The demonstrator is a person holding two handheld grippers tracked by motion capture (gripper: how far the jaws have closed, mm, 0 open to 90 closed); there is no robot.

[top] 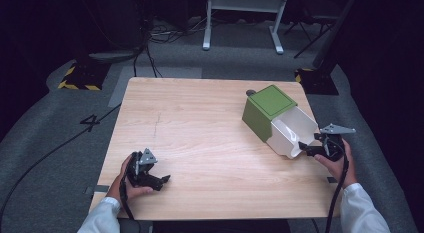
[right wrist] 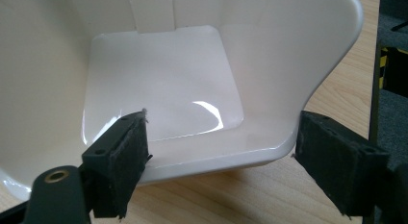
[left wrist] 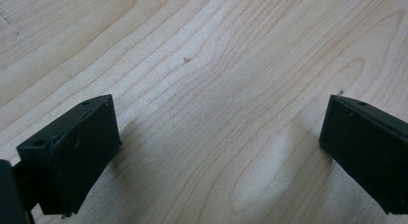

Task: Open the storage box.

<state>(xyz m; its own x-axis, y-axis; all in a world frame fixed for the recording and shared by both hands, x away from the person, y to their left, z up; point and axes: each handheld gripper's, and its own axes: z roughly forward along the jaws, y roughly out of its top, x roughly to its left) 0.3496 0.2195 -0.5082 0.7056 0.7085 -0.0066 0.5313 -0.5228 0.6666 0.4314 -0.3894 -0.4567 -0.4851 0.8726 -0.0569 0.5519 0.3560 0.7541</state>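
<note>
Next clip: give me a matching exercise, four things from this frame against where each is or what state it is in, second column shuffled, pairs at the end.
Things:
1. left gripper
2. right gripper
3. green box
4. white drawer

Places or states:
A. pulled out of its housing, nothing inside
B. open over bare wood near the table's front left
C. stands at the table's far right, flat lid on top
D. open, one jaw inside a white front rim, one outside

Pairs: 1-B, 2-D, 3-C, 4-A
</note>
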